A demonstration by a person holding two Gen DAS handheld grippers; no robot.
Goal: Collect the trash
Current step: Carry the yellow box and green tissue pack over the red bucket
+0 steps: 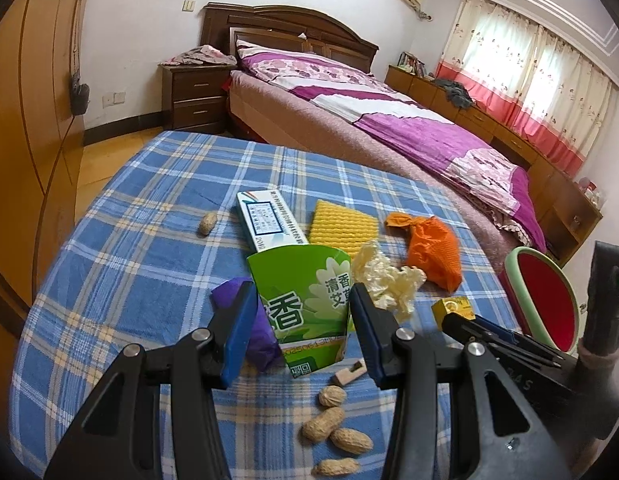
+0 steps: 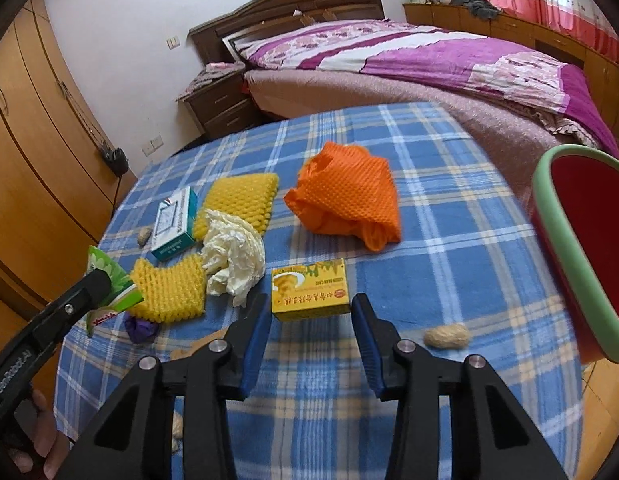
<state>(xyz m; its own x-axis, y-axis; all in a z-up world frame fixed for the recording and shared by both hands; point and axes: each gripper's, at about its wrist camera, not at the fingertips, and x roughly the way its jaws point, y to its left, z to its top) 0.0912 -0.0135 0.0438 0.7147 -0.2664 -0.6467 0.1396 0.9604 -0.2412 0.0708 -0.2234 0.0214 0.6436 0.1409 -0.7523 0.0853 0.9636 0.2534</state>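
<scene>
Here, left claw (image 1: 303, 314) clamped on the green carton (image 1: 305, 304), lifted off the checked desk (image 1: 121, 248). Right claw (image 2: 311, 320) half closed around the yellow box (image 2: 309, 286), pads at its sides. Beyond: crumpled tissue (image 2: 233, 256), orange net (image 2: 345, 200); rightward, red bin (image 2: 581, 240).

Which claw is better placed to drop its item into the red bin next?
Probably the right claw: it grips the yellow box, and the red bin stands on its side. The left claw holds the green carton, farther away.
</scene>
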